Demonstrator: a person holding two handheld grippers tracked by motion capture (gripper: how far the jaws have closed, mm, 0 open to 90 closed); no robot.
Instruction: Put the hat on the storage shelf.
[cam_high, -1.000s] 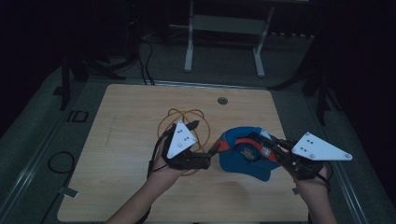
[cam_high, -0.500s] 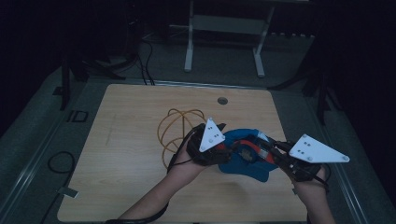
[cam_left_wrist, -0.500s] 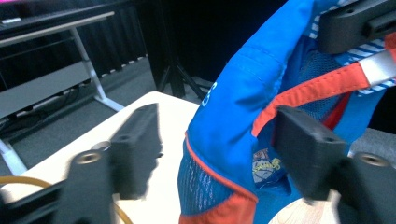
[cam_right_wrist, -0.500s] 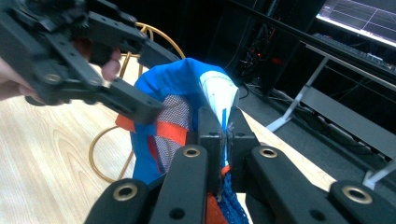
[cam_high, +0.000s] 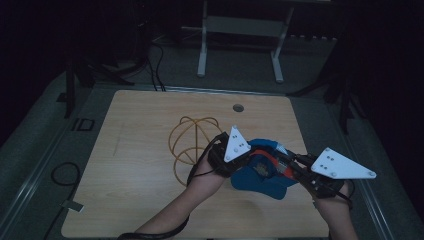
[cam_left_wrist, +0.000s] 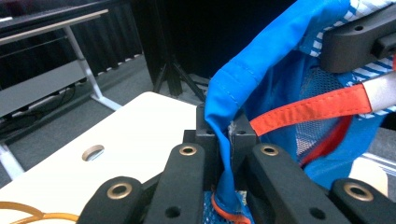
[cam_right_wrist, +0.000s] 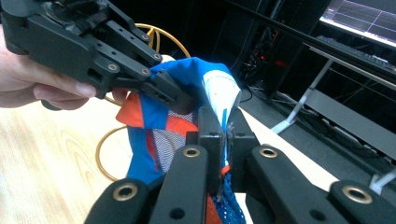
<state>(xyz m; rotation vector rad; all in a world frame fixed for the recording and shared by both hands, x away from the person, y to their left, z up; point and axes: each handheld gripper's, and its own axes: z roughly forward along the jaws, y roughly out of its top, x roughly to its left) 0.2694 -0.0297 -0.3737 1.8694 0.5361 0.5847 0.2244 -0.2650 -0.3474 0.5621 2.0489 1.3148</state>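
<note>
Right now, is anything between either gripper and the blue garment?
Nothing visible. Left gripper has just closed on a fold of the blue garment, and right gripper is shut on another edge. The orange cord lies coiled on the table beside them.

dim, underexposed overhead shot; brighter, sharper close-ups from the two gripper views.

in the high view the pale wooden surface (cam_high: 140, 165) is the one lit area, the floor around it sinking to near black, with soft grain and faint shadows. the gripper views are evenly lit, the bright blue fabric garment with orange trim (cam_left_wrist: 261, 88) vivid and crisp, while the near black jaws and the far background go slightly soft.
</note>
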